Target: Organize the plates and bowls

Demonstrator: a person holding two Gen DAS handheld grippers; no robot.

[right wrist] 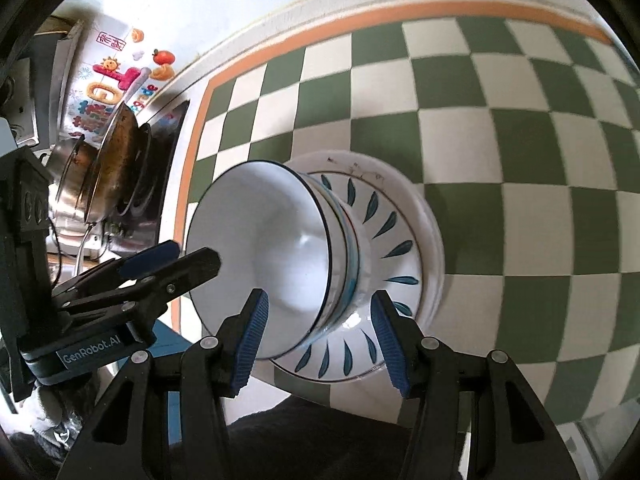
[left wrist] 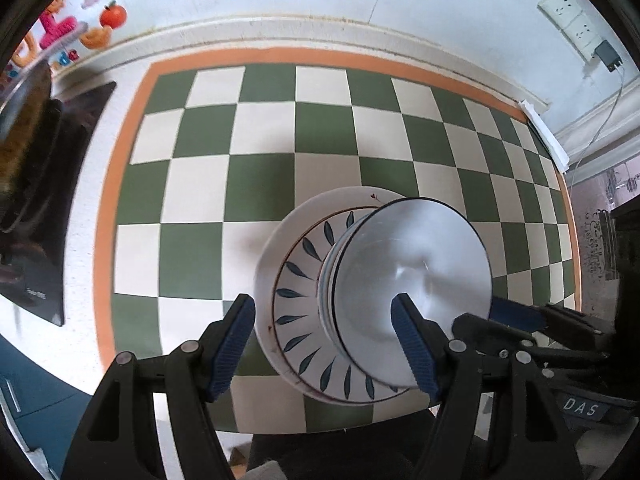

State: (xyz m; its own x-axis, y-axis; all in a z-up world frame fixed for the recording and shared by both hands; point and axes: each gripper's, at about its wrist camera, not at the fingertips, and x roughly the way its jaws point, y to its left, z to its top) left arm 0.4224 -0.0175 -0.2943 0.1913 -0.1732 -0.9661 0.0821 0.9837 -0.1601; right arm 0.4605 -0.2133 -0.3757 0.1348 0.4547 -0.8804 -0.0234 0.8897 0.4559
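A stack of dishes sits on the checked mat (left wrist: pixel 256 128), lower centre-right in the left wrist view and centre in the right wrist view. On top is a white bowl (left wrist: pixel 412 280) (right wrist: pixel 272 248) with a dark rim, nested on other bowls whose edges show beneath it. These stand on a leaf-pattern plate (left wrist: pixel 298 300) (right wrist: pixel 384 232), which lies on a larger white plate (left wrist: pixel 266 264) (right wrist: pixel 430 240).

The left gripper (left wrist: pixel 324 344) (right wrist: pixel 176 256) is spread, holding nothing, its right finger (left wrist: pixel 414 344) in front of the bowl. The right gripper (right wrist: pixel 318 336) (left wrist: pixel 508 320) is also spread, its fingers either side of the stack's near edge.

Pans (right wrist: pixel 116 160) stand at the left of the right wrist view, stickers (right wrist: pixel 108 84) on the wall above. Sockets (left wrist: pixel 572 20) show upper right in the left view.
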